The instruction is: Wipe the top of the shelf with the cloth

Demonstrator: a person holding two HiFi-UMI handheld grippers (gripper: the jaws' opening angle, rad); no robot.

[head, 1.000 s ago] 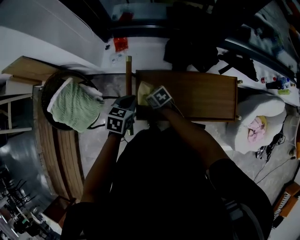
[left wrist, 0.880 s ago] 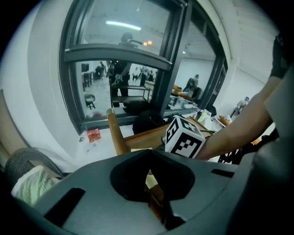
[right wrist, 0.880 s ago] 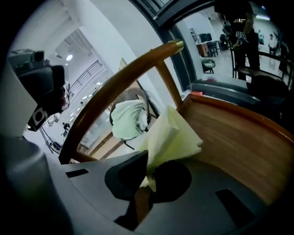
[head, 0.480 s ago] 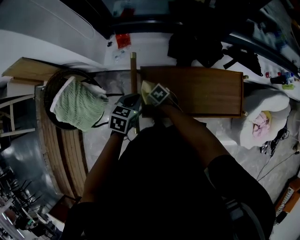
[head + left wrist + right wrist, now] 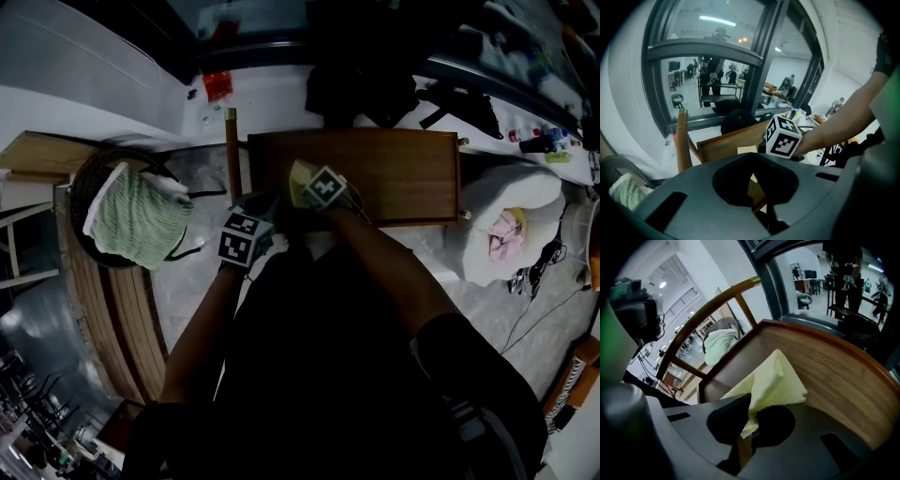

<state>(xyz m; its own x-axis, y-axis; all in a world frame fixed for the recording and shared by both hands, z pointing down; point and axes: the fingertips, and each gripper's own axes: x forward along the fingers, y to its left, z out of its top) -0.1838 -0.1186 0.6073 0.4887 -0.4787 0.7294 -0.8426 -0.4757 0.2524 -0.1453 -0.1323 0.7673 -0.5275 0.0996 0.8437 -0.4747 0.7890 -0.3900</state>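
I have the right gripper [image 5: 749,422] clamped on the yellow cloth [image 5: 774,380], lying on the shelf [image 5: 829,376] top, frame centre; left gripper [image 5: 752,183] jaws together, empty.

Over the left end of the brown wooden shelf [image 5: 398,173], the right gripper [image 5: 314,192], with a pale yellow cloth [image 5: 299,178] at its tip on the shelf top; just off the shelf's left front corner, the left gripper [image 5: 253,216], close by an upright wooden post [image 5: 232,150]. Well to the left, a dark basket [image 5: 86,183] with a green towel [image 5: 131,220] in it; to the right, a white bag [image 5: 506,230] on the floor; behind the shelf, a heap of black fabric [image 5: 361,89].
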